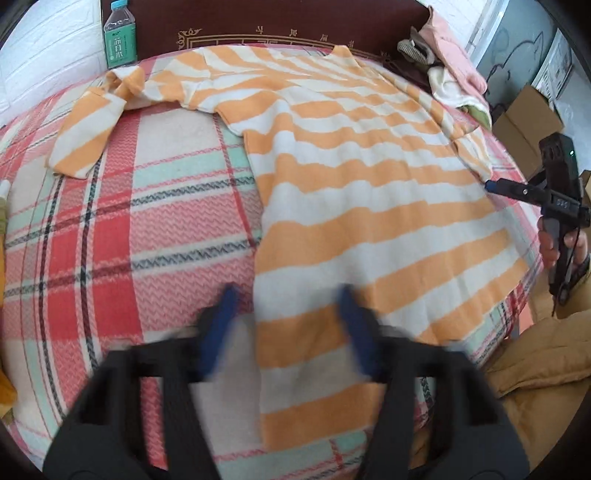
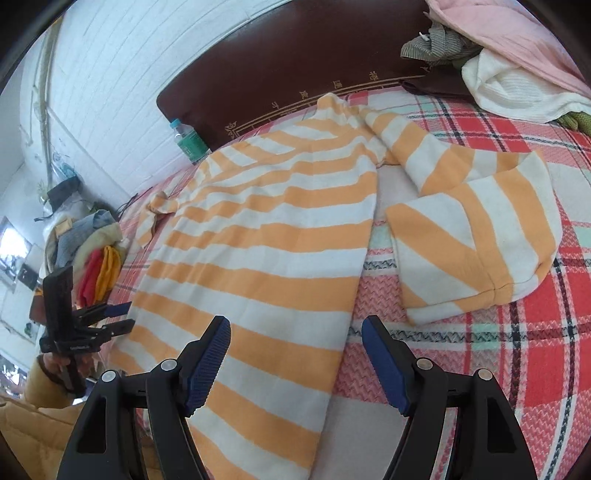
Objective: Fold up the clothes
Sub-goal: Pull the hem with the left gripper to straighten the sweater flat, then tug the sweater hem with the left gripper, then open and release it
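An orange and white striped sweater (image 1: 351,177) lies spread flat on the plaid bed; it also shows in the right wrist view (image 2: 266,236). One sleeve (image 1: 88,133) lies out to its left side, the other sleeve (image 2: 476,236) is bent on the blanket to its right. My left gripper (image 1: 288,295) is open and empty above the sweater's lower left edge; it also shows in the right wrist view (image 2: 122,317) at the hem's far side. My right gripper (image 2: 295,325) is open and empty above the sweater's right edge; in the left wrist view it (image 1: 495,184) hangs by the right sleeve.
The red, pink and green plaid blanket (image 1: 122,240) covers the bed. A water bottle (image 1: 120,35) stands by the dark headboard (image 1: 295,18). A pile of clothes (image 2: 509,66) lies at the bed's head corner. Cardboard boxes (image 1: 524,122) and more clothes (image 2: 92,258) sit beside the bed.
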### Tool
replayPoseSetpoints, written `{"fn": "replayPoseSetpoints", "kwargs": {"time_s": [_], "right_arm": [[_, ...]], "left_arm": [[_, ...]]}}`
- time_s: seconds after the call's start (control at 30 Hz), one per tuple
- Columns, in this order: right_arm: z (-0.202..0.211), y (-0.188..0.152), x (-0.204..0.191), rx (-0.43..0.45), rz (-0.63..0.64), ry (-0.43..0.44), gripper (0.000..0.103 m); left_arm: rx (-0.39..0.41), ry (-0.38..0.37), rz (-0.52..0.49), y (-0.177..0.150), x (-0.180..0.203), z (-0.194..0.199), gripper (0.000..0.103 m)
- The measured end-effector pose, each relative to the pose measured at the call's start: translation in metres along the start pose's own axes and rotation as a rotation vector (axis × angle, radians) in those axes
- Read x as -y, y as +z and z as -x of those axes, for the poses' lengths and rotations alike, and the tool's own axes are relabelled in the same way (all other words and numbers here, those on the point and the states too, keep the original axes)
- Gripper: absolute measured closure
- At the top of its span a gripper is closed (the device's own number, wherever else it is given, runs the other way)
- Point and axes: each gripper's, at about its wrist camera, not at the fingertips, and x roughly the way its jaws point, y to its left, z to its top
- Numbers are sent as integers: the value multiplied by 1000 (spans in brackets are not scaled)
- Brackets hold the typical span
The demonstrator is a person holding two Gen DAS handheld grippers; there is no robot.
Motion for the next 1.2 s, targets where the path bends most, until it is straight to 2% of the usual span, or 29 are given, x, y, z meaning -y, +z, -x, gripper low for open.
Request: {"fn": "replayPoseSetpoints", "kwargs": {"time_s": [0.1, 0.23, 0.37, 0.47, 0.53, 0.57, 0.6, 0.67, 0.77, 0.83, 0.87, 0.9, 0.93, 0.97, 1.0, 1.03, 1.07, 1.1, 1.2], "right_arm": [[-1, -4, -6, 0, 9, 16, 27], [4, -8, -9, 4, 23, 9, 27], [8, -12, -5, -1, 20, 2, 27], [8, -17, -6, -16, 25, 6, 27], [6, -21, -11, -35, 42, 10, 27], [5, -24, -12, -42, 47, 9, 27], [5, -27, -13, -49, 47, 6, 27], [6, -33, -14, -58, 44, 3, 27], [9, -42, -14, -61, 41, 13, 27], [10, -47, -17, -57, 52, 11, 27], [10, -50, -21, -59, 71, 14, 27], [10, -52, -26, -63, 97, 14, 29], [9, -55, -31, -66, 129, -4, 42], [8, -58, -36, -71, 164, -33, 53], [7, -59, -38, -72, 184, -58, 77], [8, -59, -36, -70, 184, -77, 91], [9, -58, -34, -68, 184, -96, 93], [11, -58, -31, -65, 186, -116, 94], [22, -57, -28, -58, 215, -197, 97]], "left_arm": [[46, 13, 68, -2, -5, 22, 95], [107, -35, 136, -11, -13, 60, 97], [53, 1, 103, -31, -9, 55, 96], [72, 1, 99, -32, -9, 48, 92], [91, 4, 83, -30, -6, 45, 53], [100, 10, 82, -29, -5, 44, 13], [111, 3, 82, -29, -5, 43, 5], [115, -19, 78, -29, -4, 39, 5], [68, -14, 70, -29, -5, 22, 5], [38, -9, 69, -33, -3, 12, 9], [46, 9, 56, -34, 1, 12, 13], [48, 7, 39, -35, 5, 13, 26], [49, -5, 32, -35, 8, 15, 35], [45, -23, 33, -35, 10, 16, 56], [36, -42, 36, -35, 11, 18, 74], [34, -54, 36, -36, 13, 20, 81], [38, -60, 31, -37, 16, 23, 87], [45, -76, 27, -39, 19, 28, 89], [90, -224, 37, -41, 22, 50, 90]]}}
